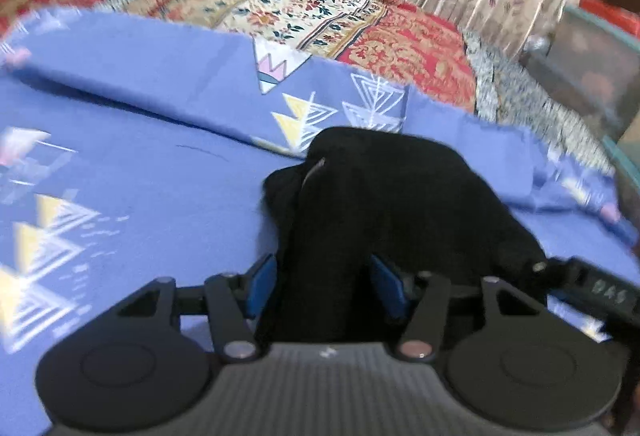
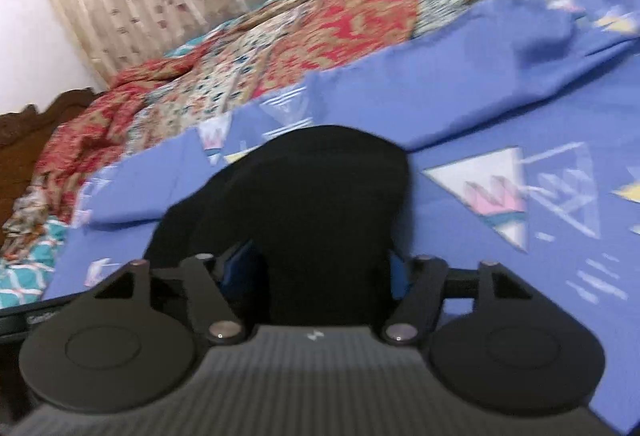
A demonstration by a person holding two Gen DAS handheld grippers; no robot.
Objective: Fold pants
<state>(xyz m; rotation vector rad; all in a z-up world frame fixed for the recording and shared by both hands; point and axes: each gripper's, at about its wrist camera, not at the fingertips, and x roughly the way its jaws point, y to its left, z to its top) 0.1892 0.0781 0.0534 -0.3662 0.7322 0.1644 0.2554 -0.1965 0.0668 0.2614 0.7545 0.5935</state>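
Both tools tilt downward over the bed. The left tool (image 1: 324,284) has its blue pads closed on a bunch of the black fabric pants (image 1: 384,196). The right tool (image 2: 316,276) stands wider, black cloth filling its gap; whether it grips, I cannot tell. One blue triangle-printed bedsheet (image 1: 140,164) lies bare at frame left; one red patterned quilt (image 1: 400,44) lines the upper edge.

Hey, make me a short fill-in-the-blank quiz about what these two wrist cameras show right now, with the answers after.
1. The pants bunched between the fingers of the left hand-held gripper are ____ in colour.
2. They lie over a ____ bedsheet printed with triangles.
3. Behind the bed hangs a pleated, leaf-patterned ____.
4. In the right wrist view, past the right hand-held gripper, a carved ____ headboard shows at the left edge.

Answers: black; blue; curtain; wooden
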